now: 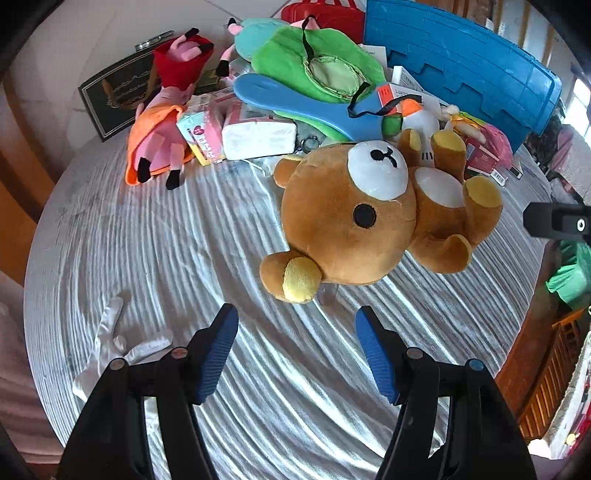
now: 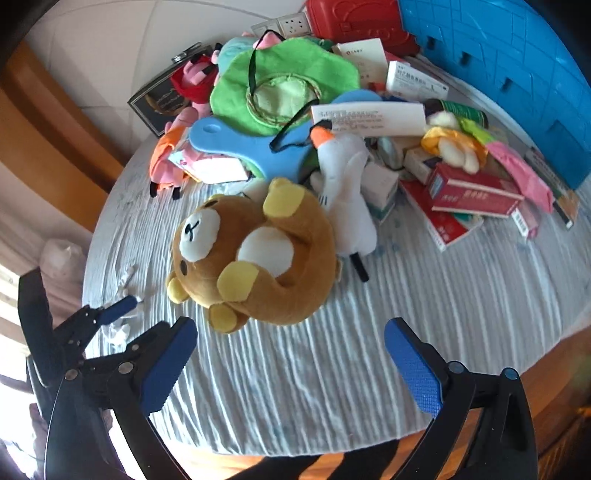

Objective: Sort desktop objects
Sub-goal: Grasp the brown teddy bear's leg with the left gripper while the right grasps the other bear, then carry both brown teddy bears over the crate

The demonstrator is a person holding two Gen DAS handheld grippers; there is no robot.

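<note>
The brown bear plush (image 1: 354,218) lies on its back alone on the striped counter (image 1: 166,258), just clear of the toy-and-box heap — so my right tongs (image 2: 291,365) are spread wide and empty, my left tongs (image 1: 295,354) half-spread, empty too.

You have a white ribbed tablecloth (image 1: 155,236) spread under everything; a white tiled wall (image 2: 122,40) behind; wall sockets (image 2: 282,25) on it; wooden furniture (image 1: 546,362) alongside.

A home: cloth-covered table (image 1: 184,236) heaped with plush toys (image 1: 354,218), tiled wall (image 2: 110,40)
</note>
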